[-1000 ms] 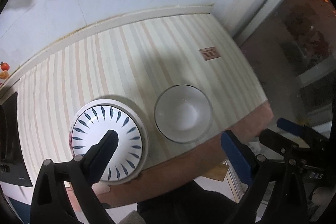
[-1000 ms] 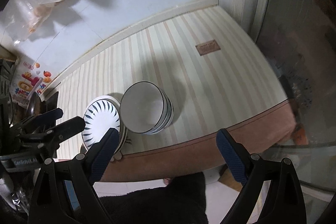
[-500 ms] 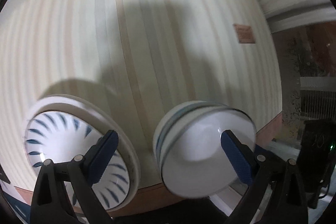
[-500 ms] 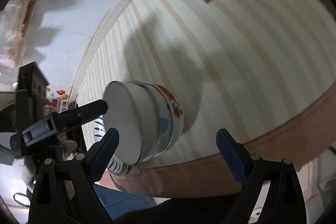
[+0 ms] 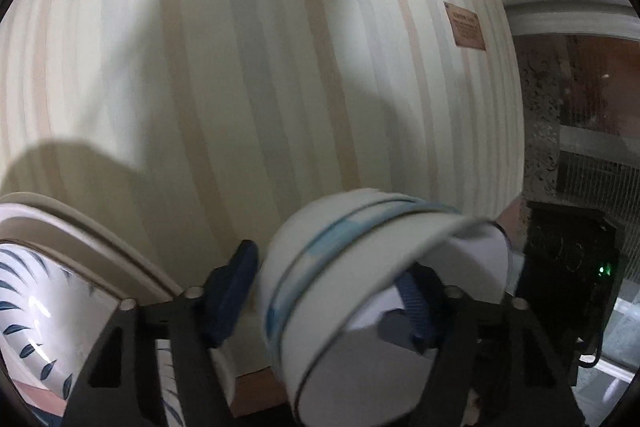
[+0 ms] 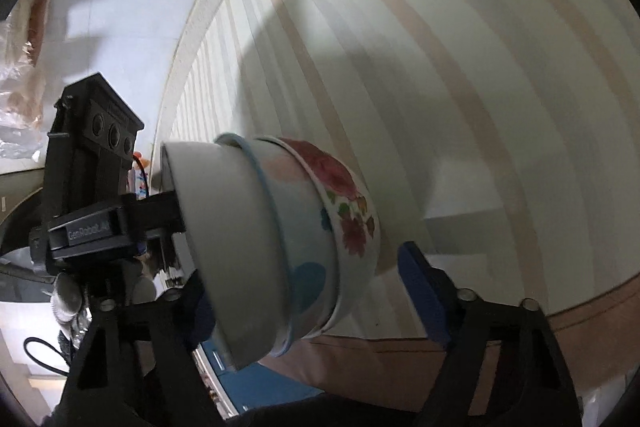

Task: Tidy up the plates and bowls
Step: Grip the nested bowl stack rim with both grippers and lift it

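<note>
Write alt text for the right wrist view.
Stacked bowls, the lowest flowered, sit on a striped tablecloth between the right gripper's blue fingers; the visible finger stands clear. The left gripper reaches the top bowl's rim. Both grippers' jaws have just been closing.

The stacked bowls [image 6: 280, 247] looked like glazed ceramic, smooth and faintly glossy, with a painted floral outer bowl. Left of them, the leaf-patterned plate [image 5: 36, 311] shone glossier. Under the bowls, the striped tablecloth [image 5: 280, 67] appeared matt and smooth. Both grippers looked matt black plastic, with ribbed blue pads [image 6: 424, 291].
</note>
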Available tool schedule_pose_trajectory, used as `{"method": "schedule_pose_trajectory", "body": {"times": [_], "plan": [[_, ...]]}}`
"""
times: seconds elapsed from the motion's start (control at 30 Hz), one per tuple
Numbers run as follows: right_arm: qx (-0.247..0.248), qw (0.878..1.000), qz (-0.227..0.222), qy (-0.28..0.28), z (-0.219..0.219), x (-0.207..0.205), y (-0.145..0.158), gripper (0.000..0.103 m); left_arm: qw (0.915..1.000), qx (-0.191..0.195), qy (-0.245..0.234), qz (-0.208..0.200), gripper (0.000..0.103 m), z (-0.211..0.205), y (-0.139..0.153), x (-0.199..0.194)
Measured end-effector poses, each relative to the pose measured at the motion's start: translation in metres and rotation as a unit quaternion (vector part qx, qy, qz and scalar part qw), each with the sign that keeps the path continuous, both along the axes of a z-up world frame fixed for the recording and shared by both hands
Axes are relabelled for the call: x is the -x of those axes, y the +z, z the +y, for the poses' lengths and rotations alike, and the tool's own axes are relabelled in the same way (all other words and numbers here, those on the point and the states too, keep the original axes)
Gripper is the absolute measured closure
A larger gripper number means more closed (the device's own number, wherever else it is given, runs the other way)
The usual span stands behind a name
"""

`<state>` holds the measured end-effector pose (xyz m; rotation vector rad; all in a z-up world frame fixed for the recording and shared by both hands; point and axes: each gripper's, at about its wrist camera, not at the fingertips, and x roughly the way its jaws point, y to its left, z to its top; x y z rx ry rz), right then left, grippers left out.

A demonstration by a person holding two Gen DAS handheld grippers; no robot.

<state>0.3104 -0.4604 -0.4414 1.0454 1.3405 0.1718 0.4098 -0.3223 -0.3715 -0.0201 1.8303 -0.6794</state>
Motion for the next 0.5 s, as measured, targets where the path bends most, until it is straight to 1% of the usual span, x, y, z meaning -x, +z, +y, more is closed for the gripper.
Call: {"method": "schedule_pose_trajectory", "body": {"times": [0.07,0.1,0.13,0.17,0.3,0.5], "plan": [[-0.006,1.0,-0.003,0.006,0.004,-0.004,-0.004,0.033,0.9999,0.0,-0.005,-0.009,0.039,-0.002,0.001,0.002],[-0.001,1.0,-0.002,0.008,0.006,-0.006,-0.005,0.035,0.9999,0.001,-0.003,-0.01,0.039,-0.002,0.001,0.003],[0.007,1.0,-0.002,0.009,0.007,-0.007,-0.006,0.04,0.9999,0.003,-0.001,-0.011,0.039,-0.002,0.001,0.003],[0.009,1.0,-0.004,0.004,0.007,-0.008,-0.007,0.041,0.9999,0.005,0.002,-0.012,0.039,-0.001,0.001,0.003],[0.01,1.0,-0.008,0.0,0.007,-0.008,-0.006,0.041,0.9996,0.009,0.025,-0.006,0.039,0.012,0.002,0.002],[0.005,1.0,-0.001,-0.003,0.004,-0.012,-0.005,0.042,0.9994,0.001,0.036,-0.002,0.039,0.018,0.004,0.006]]}}
